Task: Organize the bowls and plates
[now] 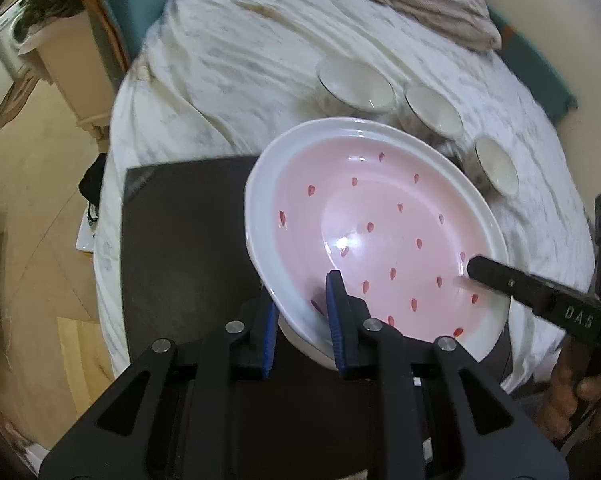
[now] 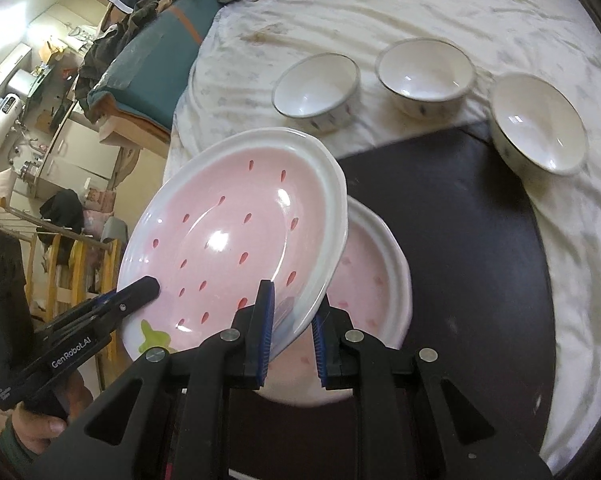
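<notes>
Both claws, left [image 1: 302, 320] and right [image 2: 290, 332], clamp the tilted plate's [image 2: 236, 216] rim; presumably for stacking on second plate [image 2: 374, 280] by mat's [image 2: 460, 220] left edge.

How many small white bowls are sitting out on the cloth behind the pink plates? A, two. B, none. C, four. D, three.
D: the right wrist view shows three, a left bowl, a middle bowl and a right bowl, standing apart in a row on the white cloth.
</notes>
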A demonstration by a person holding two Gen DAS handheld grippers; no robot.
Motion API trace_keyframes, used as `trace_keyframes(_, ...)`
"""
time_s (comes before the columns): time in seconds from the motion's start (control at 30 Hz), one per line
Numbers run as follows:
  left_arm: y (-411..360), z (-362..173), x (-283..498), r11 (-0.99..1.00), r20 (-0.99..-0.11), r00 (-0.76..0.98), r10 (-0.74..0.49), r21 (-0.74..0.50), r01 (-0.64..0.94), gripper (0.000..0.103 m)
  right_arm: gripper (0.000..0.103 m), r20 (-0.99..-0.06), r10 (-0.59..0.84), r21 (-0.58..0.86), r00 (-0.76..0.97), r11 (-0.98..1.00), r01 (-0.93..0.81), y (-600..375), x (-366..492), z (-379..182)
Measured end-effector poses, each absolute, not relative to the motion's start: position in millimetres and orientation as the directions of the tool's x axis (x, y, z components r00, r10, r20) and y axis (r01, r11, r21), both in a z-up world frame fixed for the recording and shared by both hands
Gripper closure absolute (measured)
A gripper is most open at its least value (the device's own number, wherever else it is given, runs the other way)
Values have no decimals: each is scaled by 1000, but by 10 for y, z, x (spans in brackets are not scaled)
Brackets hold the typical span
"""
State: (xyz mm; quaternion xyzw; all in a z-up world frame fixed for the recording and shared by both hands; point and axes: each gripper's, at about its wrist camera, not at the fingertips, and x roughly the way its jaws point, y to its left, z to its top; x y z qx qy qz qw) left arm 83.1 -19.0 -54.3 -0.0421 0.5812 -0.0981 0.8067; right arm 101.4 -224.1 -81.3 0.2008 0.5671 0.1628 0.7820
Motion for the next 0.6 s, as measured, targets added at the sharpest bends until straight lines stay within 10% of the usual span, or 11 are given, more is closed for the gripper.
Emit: trace_keyframes(0.6, -406, -720, 697, 968, -943, 244, -226, -188, 168, 82, 83, -825, 479, 507, 301, 862, 20, -2575, 552, -1136)
